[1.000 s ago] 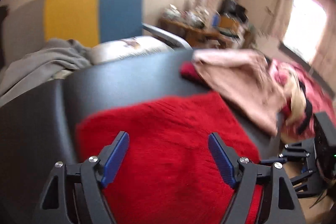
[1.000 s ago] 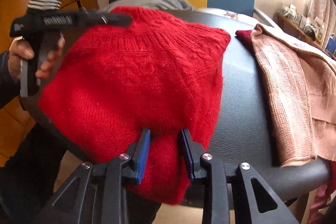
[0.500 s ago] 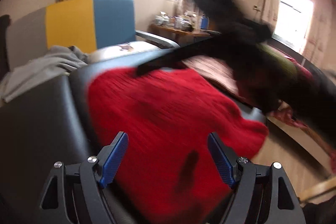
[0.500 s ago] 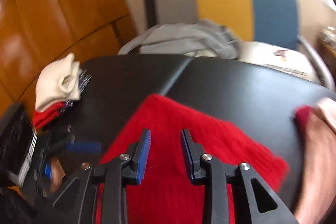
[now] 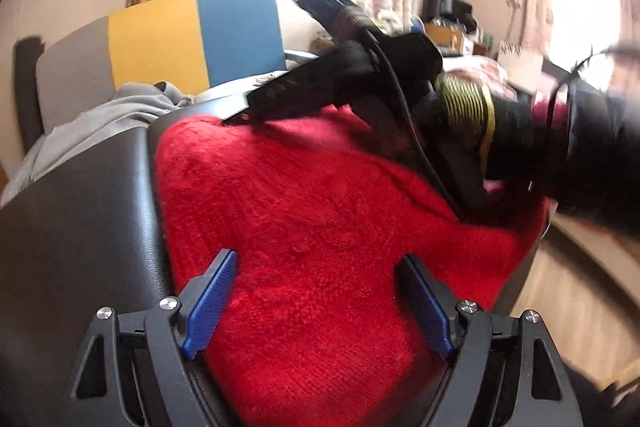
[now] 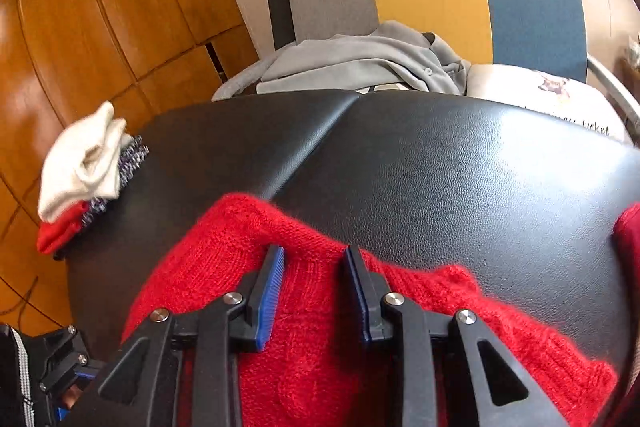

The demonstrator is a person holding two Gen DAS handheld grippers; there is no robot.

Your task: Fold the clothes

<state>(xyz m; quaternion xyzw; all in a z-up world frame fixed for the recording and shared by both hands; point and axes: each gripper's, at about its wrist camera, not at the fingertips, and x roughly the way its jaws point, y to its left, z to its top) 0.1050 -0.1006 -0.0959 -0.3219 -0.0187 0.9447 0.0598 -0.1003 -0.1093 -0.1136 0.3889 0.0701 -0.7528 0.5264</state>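
Right gripper [image 6: 314, 293] has its blue pads closed partway on a ridge of the red knitted sweater [image 6: 320, 359], pinching the ribbed edge near the far rim of the garment, where it lies on the black padded table [image 6: 460, 179]. Left gripper [image 5: 316, 301] hangs over the near part of the same sweater with its jaws wide and widening a touch more; red knit shows between the pads, but they do not press on it, so nothing is held on that side. Seen from the left wrist, the right tool and the dark sleeve behind it cross above the sweater's far half, close over the cloth. The chief risk, as I judge it, is an uneven fold: only one point of the edge is pinched, so the loose knit may sag or bunch beside that grip and leave a crooked crease. A thin pinch of fluffy wool could also slip out of the pads if pulled sideways. The sweater's near-right part seems to hang over the table's rim, so a drag could slide the garment toward the floor. The crossed arms may bump, and the right tool's cable could snag. Left of the sweater, a stack of folded clothes [image 6: 82, 179] sits at the table's edge and could be knocked off by a wide sweep.
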